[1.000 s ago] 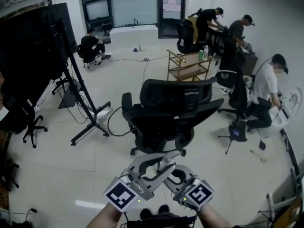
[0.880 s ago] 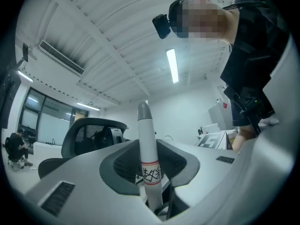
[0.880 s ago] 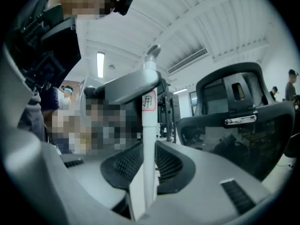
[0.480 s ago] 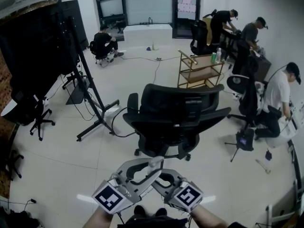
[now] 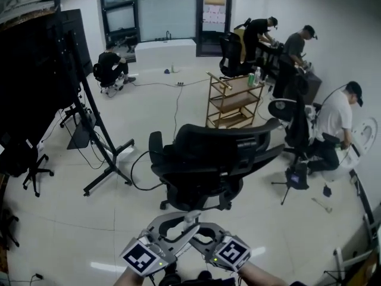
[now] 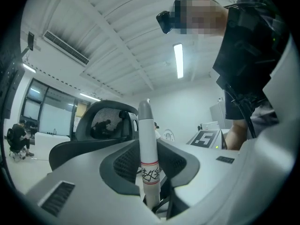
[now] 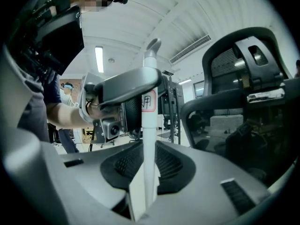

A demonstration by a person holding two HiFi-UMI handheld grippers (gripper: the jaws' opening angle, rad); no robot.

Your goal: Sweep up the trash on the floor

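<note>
The pale floor has slid under you in the last second: the black office chair now sits lower in the head view, at 12 o'clock from your hands, and both grippers have dropped toward the bottom edge at 6 o'clock. Your left gripper and right gripper are both clamped on one white handle — the left's fingers pinch it near its grey tip, the right's just below, and neither grip has altered. I judge it to be a broom's handle, with the head out of view below you. So you are carrying the tool into position, not sweeping yet — no trash can be picked out on the floor, so I cannot tell where it lies
</note>
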